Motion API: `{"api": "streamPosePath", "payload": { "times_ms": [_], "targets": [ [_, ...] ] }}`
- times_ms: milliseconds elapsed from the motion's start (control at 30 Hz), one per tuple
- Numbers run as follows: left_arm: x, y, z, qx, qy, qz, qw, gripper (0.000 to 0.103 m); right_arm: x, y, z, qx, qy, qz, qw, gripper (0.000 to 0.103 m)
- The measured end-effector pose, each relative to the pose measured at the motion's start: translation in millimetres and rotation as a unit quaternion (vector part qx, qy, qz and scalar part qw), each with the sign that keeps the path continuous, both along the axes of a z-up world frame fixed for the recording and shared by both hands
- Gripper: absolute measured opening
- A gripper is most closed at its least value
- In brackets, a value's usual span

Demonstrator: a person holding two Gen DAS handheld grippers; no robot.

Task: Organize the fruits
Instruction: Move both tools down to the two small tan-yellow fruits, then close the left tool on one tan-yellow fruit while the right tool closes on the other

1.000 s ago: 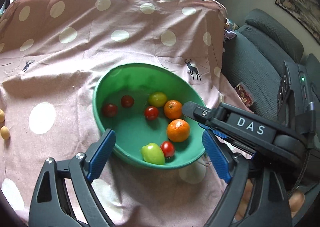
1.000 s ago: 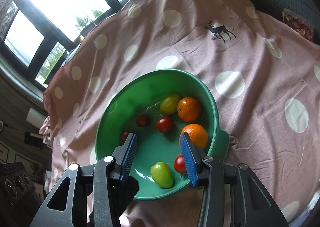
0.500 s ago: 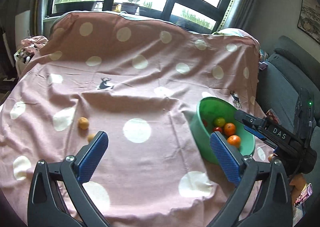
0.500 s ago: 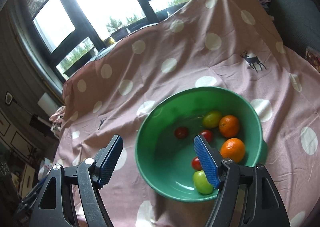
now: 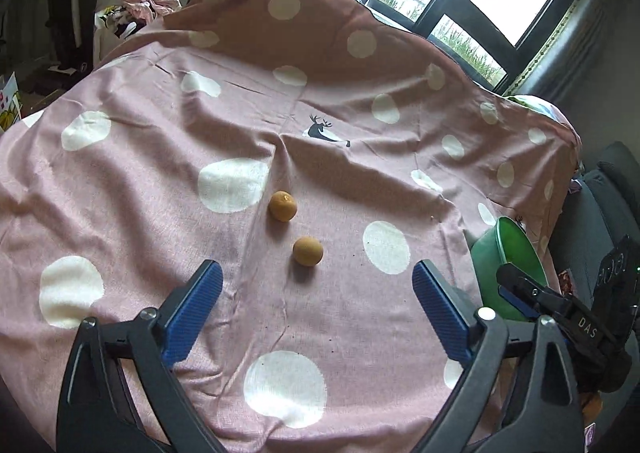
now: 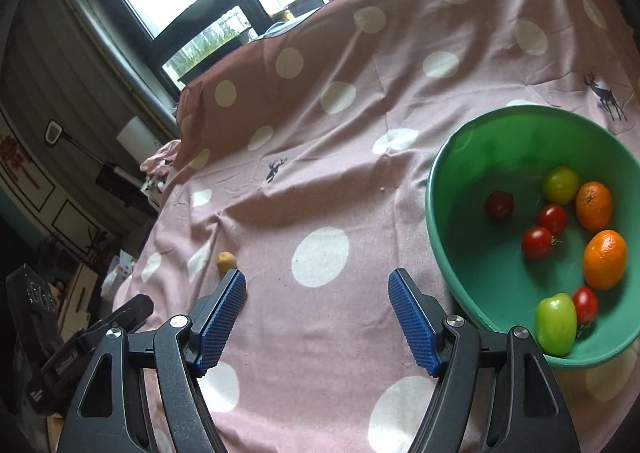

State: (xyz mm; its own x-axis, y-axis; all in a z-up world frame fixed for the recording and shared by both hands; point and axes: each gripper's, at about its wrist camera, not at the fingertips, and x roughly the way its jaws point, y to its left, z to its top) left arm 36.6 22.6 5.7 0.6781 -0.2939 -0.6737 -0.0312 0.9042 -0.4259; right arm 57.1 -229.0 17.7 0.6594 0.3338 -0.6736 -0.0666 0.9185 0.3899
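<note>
Two small brown-orange fruits lie loose on the pink polka-dot cloth [image 5: 160, 189], well apart from the green bowl [image 6: 444, 237]: the nearer fruit [image 5: 307, 250] sits just ahead of the left gripper [image 5: 316, 305], and the farther fruit [image 5: 282, 206] lies just beyond it, slightly left. A second ago the left wrist camera looked straight down into the bowl; it has since swung left across the cloth, so the two stray fruits are now centred between its blue pads, and the bowl has slid to the right edge of that view. The left gripper is spread wide and holds nothing. The right gripper [image 6: 318, 309] has also drawn back from the bowl; it too is wide apart and empty, hovering over bare cloth with the bowl to its right. The bowl already holds two oranges, four red tomatoes and two green fruits. Judging by this turn, the left gripper is lining up on the nearer stray fruit to carry it to the bowl.
</note>
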Motion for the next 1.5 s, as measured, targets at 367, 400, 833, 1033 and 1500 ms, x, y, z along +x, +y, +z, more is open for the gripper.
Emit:
{"api": "streamPosePath", "payload": {
  "times_ms": [367,400,833,1033,1500],
  "targets": [
    [50,-14,-34,0.007,0.064,-0.015,0.9978,0.059,3,8,-16,0.002,0.031,0.003,1.0,0.074],
    [52,-14,-36,0.004,0.067,-0.015,0.9977,0.058,2,7,-16,0.0,0.03,0.002,1.0,0.074],
    [69,-22,-51,0.037,0.068,-0.004,0.997,0.043,-2,6,-8,0.007,0.02,0.005,1.0,0.074],
    [70,-19,-53,0.051,0.071,0.01,0.9961,0.033,2,6,-10,0.007,0.028,-0.001,1.0,0.074],
    [64,-7,-50,-0.022,0.09,-0.011,0.9957,0.015,62,54,-19,0.0,0.098,0.048,0.994,0.074]
  ]
}}
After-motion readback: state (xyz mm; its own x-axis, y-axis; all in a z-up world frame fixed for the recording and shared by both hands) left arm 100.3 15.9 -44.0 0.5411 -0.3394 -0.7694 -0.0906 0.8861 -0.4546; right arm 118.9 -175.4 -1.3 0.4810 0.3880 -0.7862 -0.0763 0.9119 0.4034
